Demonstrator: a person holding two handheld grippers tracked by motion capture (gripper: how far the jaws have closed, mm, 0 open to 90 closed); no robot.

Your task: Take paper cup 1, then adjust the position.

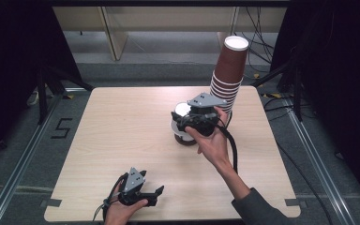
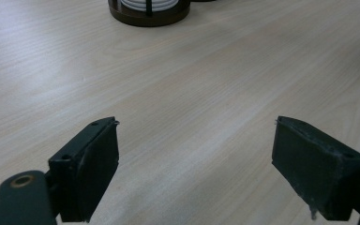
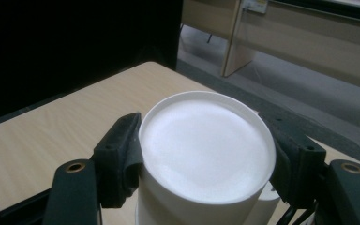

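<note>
My right gripper (image 1: pixel 183 118) is shut on an upside-down white paper cup (image 1: pixel 183 109), held over the middle of the table. In the right gripper view the cup (image 3: pixel 205 136) has a black pad pressed on each side of its wall, and my right gripper (image 3: pixel 206 149) holds it just below the flat bottom. Under it, more white cups (image 1: pixel 178 129) sit on a round brown base (image 1: pixel 184 140). My left gripper (image 1: pixel 155 192) rests near the table's front edge, open, with bare tabletop between its jaws (image 2: pixel 194 164). The brown base (image 2: pixel 149 13) lies ahead of it.
A tall leaning stack of brown paper cups (image 1: pixel 228 75) stands at the table's back right, close behind my right hand. The wooden table (image 1: pixel 122 126) has bare room on its left half. Floor cables (image 1: pixel 262 51) lie beyond the far right corner.
</note>
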